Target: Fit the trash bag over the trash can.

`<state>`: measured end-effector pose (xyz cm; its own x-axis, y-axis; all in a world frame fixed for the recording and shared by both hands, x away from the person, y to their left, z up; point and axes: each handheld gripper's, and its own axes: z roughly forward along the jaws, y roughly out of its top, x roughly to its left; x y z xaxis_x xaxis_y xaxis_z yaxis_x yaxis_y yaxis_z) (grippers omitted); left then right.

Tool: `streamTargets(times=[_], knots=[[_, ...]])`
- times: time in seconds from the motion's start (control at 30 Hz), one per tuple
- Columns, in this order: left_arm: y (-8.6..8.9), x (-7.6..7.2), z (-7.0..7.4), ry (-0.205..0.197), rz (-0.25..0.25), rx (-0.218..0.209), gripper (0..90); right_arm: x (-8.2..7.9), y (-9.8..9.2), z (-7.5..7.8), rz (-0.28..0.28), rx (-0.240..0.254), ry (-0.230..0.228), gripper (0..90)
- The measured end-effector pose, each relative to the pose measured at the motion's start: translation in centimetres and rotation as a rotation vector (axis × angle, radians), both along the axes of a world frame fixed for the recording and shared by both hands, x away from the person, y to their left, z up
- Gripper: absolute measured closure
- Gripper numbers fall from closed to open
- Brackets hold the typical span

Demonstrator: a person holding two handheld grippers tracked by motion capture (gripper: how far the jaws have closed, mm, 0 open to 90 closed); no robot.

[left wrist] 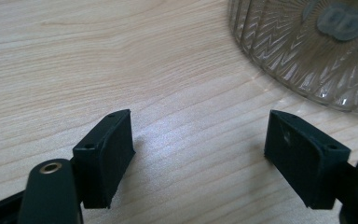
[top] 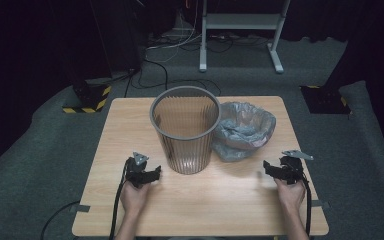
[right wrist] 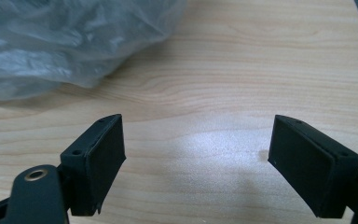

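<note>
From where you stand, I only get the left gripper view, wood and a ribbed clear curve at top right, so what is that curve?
Observer: It's the base of a clear ribbed plastic wastebasket with a grey rim, standing upright on the light wooden table, in the high view.
Operator: Anything in it?
Observer: It looks empty; a crumpled grey plastic bin bag sits on the table against its right side.
Operator: Where's my other hand?
Observer: The right gripper is near the table's right edge, jaws wide apart, holding nothing, the bag ahead of it.
</note>
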<state>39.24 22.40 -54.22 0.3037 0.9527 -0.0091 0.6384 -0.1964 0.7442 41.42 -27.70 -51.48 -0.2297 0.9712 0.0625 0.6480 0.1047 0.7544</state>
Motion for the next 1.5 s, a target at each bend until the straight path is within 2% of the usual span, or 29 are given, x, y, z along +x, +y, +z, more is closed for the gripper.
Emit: streamTargets(times=[0.23, 0.27, 0.57, 1.07, 1.33, 1.5], knots=[[0.0, 0.0, 0.0, 0.0, 0.0, -0.001, 23.7, -0.2, 0.1, 1.7, 0.028, 0.027, -0.029, 19.9], [0.0, 0.0, 0.0, 0.0, 0.0, -0.001, 23.7, -0.3, 0.2, 2.4, 0.04, 0.027, -0.045, 20.3], [0.0, 0.0, 0.0, 0.0, 0.002, -0.002, 23.8, -0.3, 0.6, 5.3, 0.089, 0.057, -0.107, 22.0], [0.0, 0.0, 0.0, 0.0, 0.0, 0.0, 23.8, 0.9, 1.3, 9.0, 0.132, 0.075, -0.143, 23.8], [0.0, 0.0, 0.0, 0.0, 0.0, 0.0, 23.8, 1.9, 1.6, 10.1, 0.143, 0.076, -0.144, 24.1], [0.0, 0.0, 0.0, 0.0, 0.001, 0.0, 23.8, 2.9, 2.2, 10.8, 0.155, 0.058, -0.137, 24.4]])
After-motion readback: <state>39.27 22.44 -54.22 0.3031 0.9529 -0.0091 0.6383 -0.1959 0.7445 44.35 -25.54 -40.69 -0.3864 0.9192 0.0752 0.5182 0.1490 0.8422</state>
